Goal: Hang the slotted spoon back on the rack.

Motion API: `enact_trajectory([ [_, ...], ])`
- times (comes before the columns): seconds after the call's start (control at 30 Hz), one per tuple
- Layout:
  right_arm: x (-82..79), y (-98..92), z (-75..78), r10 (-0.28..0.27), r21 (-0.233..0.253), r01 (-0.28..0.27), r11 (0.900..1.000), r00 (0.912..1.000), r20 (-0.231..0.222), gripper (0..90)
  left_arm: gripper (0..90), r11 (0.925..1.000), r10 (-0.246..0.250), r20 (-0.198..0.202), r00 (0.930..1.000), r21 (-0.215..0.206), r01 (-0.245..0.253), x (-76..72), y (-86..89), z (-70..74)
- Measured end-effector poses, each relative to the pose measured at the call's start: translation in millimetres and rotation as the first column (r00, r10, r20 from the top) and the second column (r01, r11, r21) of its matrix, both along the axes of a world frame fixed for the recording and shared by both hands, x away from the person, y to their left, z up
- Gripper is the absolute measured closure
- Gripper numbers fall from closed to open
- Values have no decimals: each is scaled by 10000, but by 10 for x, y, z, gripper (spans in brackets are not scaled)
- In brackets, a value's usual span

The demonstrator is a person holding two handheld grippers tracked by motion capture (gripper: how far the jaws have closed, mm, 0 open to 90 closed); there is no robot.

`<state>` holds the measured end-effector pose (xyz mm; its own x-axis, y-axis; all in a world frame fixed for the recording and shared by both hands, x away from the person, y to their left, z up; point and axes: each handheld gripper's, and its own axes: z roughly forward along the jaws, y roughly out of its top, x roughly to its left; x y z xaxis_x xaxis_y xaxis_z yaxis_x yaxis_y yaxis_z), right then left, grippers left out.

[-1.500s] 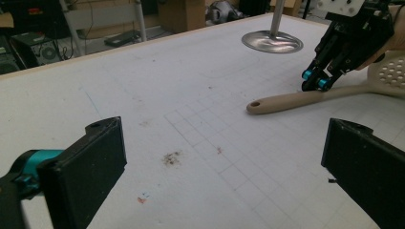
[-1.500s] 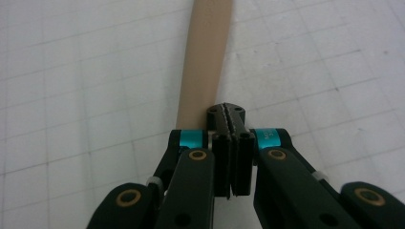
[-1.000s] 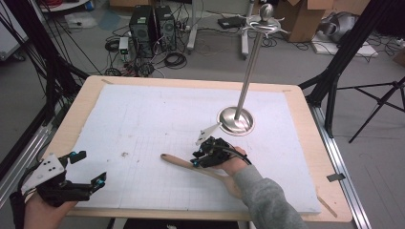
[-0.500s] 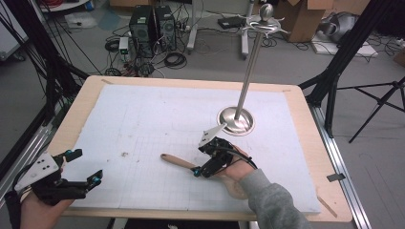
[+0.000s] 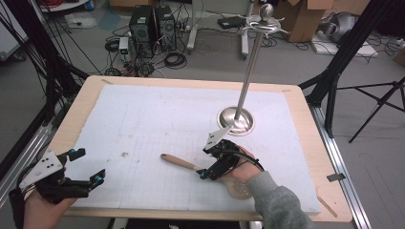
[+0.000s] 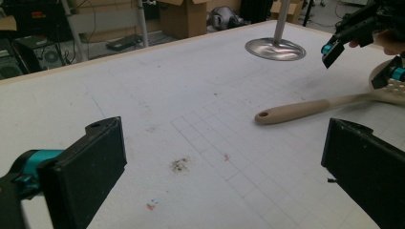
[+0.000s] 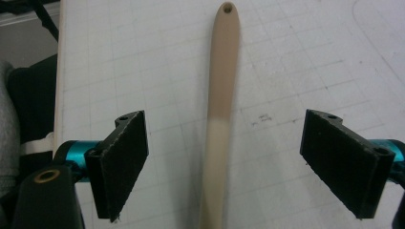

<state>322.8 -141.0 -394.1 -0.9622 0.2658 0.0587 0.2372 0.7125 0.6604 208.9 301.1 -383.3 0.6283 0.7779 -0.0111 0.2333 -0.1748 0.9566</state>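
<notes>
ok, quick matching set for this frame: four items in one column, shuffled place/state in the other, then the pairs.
Items:
1. slotted spoon
2. metal stand
3. left gripper
4. right gripper

Places/states:
A. open, at the table's near left corner
B. upright, round base on the mat, beyond the right gripper
C. lying flat on the mat, hole-ended handle pointing left
D. open, jaws either side of the handle

Pairs: 1-C, 2-B, 3-A, 4-D
</notes>
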Motion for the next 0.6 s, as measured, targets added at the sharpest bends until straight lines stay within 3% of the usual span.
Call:
enact_trajectory([
  [0.47,-22,-63,-55,59,-812,-77,9967,9997,-220,157,17,9999,-117,-59,9999,1,117,33,-42,-18],
  [0.6,-18,-70,-73,83,-1037,-105,9946,9997,-215,157,18,9994,-310,3,9995,-173,310,25,-71,8],
])
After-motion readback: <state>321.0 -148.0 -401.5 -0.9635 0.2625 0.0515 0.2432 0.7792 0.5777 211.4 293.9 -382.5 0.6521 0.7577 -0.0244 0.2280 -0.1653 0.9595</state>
